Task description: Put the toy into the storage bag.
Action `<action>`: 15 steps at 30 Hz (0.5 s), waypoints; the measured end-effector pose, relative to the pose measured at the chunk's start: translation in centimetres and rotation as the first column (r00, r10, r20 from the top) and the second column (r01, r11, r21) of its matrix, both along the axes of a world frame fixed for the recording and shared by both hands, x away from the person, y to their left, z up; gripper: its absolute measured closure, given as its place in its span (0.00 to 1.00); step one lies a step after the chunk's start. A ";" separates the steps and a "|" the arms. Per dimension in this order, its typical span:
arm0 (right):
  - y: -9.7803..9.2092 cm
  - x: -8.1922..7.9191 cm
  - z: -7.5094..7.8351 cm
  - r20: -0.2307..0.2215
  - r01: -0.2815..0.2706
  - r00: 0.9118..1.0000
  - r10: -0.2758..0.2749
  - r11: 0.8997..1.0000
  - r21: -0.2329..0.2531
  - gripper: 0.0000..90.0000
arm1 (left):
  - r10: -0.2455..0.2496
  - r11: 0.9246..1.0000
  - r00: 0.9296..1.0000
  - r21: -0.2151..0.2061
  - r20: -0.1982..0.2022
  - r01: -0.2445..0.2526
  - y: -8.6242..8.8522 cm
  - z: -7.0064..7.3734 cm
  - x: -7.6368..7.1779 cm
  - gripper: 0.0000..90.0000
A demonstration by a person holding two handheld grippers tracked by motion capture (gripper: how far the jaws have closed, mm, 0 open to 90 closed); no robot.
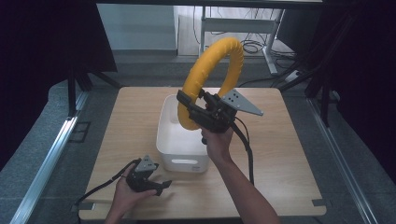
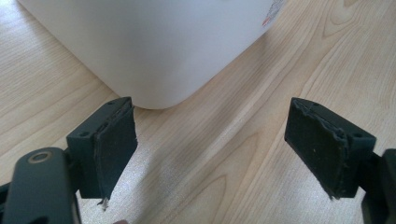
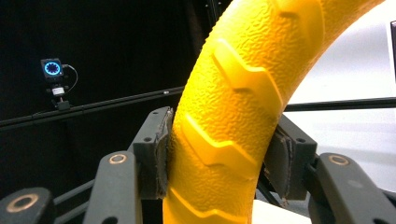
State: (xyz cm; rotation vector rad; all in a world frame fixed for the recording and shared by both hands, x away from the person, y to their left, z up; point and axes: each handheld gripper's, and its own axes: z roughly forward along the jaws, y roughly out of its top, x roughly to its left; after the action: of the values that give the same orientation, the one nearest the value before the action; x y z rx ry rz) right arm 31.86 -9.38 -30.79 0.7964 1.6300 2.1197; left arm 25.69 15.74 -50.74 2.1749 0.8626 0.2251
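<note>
Yellow ring (image 1: 211, 70) stands upright, pinched by the right tool (image 1: 196, 112) directly above the white bin (image 1: 169, 140); left tool (image 1: 156, 185) rests spread on the counter (image 1: 280, 158).

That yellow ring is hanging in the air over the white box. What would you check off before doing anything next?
1. Grip: right gripper has both pads pressed on the yellow ring: ok.
2. Ring lifted free, above the white bin: ok.
3. Ring centred over the bin: cannot tell; it looks nearer the bin's right rim.
4. Left gripper out of the way, open, low on the table by the bin's near corner: ok.
5. Bin interior free: cannot tell, partly hidden.
</note>
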 end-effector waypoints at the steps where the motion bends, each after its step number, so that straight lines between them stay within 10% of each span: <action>1: 0.1 0.0 0.0 -0.005 -0.004 1.000 0.004 1.000 0.002 0.52 | 0.000 1.000 1.000 -0.001 0.000 0.000 0.0 0.0 0.0 0.19; 15: 1.5 0.1 -0.8 -0.004 -0.019 1.000 0.019 1.000 -0.004 0.52 | -0.002 1.000 1.000 0.001 0.001 0.002 0.0 0.1 0.0 0.19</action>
State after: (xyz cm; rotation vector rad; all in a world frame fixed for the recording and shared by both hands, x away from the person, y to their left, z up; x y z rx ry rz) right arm 31.94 -7.86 -31.57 0.7874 1.6493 2.1287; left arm 25.66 15.79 -50.69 2.1765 0.8601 0.2251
